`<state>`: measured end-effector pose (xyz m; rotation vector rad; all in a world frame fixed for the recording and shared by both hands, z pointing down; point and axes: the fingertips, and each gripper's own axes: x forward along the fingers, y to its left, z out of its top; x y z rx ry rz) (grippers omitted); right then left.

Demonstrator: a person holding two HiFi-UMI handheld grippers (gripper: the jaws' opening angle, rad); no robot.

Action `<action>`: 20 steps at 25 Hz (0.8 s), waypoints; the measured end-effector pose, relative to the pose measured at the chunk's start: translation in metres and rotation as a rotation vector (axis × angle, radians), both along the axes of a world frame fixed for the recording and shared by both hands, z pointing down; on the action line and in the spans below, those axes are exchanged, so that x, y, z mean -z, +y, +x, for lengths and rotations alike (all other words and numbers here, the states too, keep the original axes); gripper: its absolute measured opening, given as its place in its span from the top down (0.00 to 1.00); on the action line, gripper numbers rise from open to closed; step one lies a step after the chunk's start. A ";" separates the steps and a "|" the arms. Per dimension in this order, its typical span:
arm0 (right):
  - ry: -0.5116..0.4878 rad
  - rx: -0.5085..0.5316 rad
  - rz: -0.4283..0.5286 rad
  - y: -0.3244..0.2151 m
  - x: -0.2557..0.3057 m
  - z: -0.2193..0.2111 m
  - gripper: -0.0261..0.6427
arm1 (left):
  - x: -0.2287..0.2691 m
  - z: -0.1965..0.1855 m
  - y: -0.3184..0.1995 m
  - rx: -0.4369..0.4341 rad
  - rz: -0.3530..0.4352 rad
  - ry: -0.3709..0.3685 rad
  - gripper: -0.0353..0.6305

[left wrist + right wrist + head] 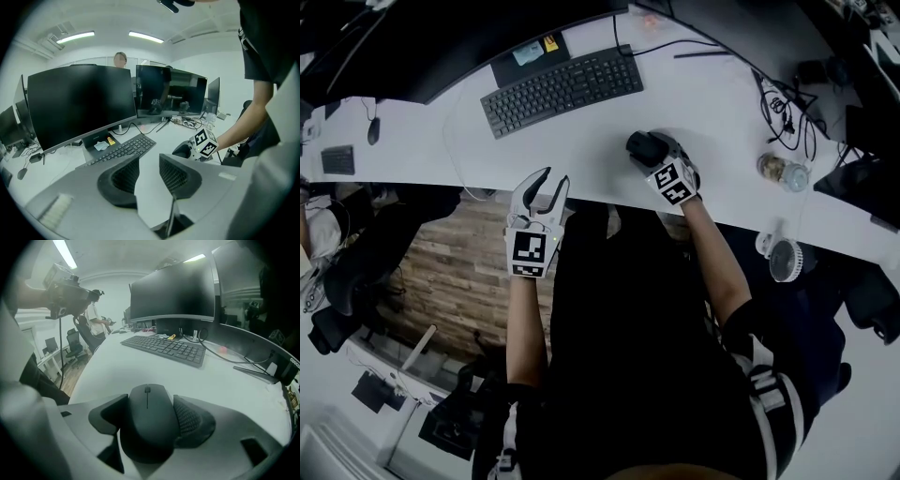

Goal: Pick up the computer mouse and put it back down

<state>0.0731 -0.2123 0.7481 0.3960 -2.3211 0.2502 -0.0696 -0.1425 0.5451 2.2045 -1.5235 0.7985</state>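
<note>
**A:** Right tongs (150,404) first — pinching the black mouse (146,434) by its two sides, wheel end pointing away.
**B:** And where's the mouse?
**A:** Low at the white counter (722,112), near its front edge, right of centre. Whether it touches the surface, I can't tell.
**B:** Left tongs (149,161)?
**A:** Spread, nothing between them, hovering at the counter's front edge, well apart from the mouse.
**B:** Beyond?
**A:** A black keyboard (562,89) — then dark monitors (82,105) behind it.
</note>
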 end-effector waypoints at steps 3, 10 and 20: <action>0.011 0.006 -0.016 0.003 -0.001 0.003 0.50 | 0.006 -0.001 -0.003 -0.010 0.015 -0.002 0.75; 0.011 0.015 -0.021 0.009 0.001 0.001 0.40 | 0.020 -0.018 -0.006 -0.012 0.042 -0.021 0.75; -0.032 0.008 0.052 0.001 0.033 -0.004 0.38 | 0.033 -0.031 -0.003 0.023 0.093 -0.012 0.75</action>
